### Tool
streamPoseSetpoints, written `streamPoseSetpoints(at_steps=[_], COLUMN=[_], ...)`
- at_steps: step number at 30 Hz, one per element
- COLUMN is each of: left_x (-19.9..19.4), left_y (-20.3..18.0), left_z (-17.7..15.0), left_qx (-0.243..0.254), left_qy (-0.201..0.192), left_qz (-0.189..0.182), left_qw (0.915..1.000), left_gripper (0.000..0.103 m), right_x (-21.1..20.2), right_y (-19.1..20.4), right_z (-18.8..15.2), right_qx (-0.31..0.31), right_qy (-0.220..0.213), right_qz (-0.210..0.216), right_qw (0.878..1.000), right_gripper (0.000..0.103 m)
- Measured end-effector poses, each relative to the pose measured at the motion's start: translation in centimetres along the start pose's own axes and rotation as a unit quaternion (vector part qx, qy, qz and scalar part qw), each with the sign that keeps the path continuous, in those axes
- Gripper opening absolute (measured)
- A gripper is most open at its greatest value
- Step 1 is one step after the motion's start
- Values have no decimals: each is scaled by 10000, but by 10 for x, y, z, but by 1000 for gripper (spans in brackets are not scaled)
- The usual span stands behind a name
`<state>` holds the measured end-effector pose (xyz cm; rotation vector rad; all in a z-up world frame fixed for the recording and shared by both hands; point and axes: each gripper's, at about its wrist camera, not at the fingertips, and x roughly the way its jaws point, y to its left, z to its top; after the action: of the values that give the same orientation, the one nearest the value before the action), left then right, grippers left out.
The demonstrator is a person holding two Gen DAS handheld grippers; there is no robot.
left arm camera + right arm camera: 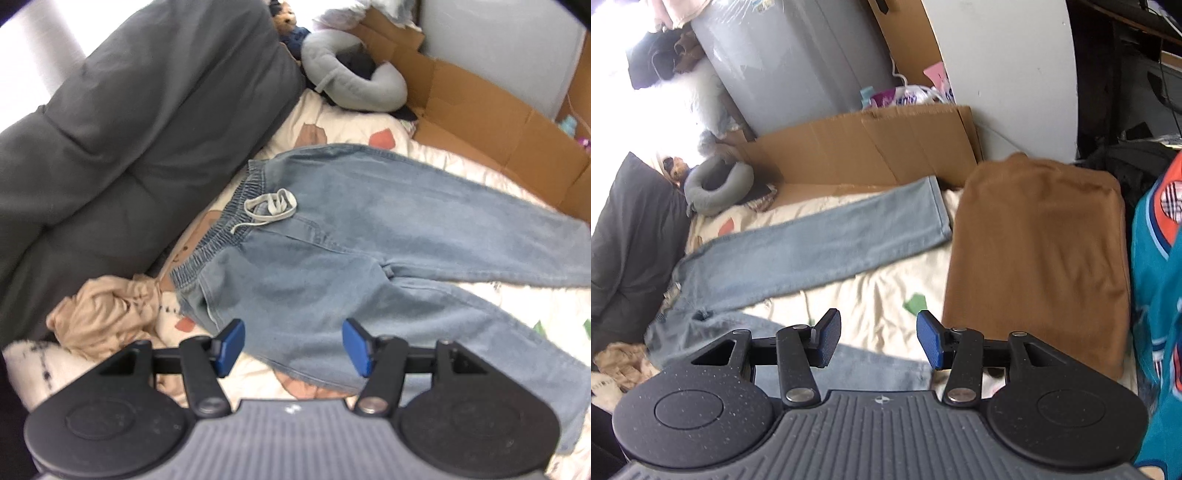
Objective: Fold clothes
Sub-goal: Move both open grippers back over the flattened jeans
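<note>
Light blue jeans (351, 236) lie spread flat on a cream patterned bedsheet (343, 122), waistband with a white drawstring (271, 206) toward the left, legs running right. My left gripper (293, 345) is open and empty, just above the near hip and leg. In the right wrist view the far jeans leg (820, 247) stretches across the bed and the near leg's hem (871, 369) lies under my right gripper (879, 341), which is open and empty.
A dark grey duvet (129, 129) fills the left. A crumpled beige garment (103, 317) lies near the waistband. A grey neck pillow (351, 77) and flattened cardboard (498, 122) sit behind. A folded brown garment (1034, 251) and a teal jersey (1160, 277) lie at right.
</note>
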<state>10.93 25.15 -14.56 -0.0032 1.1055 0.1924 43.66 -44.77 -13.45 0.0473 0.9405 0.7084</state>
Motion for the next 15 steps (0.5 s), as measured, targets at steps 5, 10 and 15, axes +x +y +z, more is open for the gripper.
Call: streamPoseSetpoints(at_steps=[5,10,15], left_x=[10,31,55], left_y=[-3,-13,-20], left_z=[-17,-36,-56], left_qx=[-196,-154,-245], left_qy=[-54,42,144], left_qz=[-115,-262,-463], left_qw=[9997,9995,9985], left_gripper=[64,64,64], right_x=[4,14,30], right_y=[-6,-17,-23], right_z=[-28,-55,-86], right_qx=[-6,312,494], right_qy=[83,98,198], right_qz=[-60,-101,-214], right_qw=[9999,9994,9984], right_gripper=[57,57,57])
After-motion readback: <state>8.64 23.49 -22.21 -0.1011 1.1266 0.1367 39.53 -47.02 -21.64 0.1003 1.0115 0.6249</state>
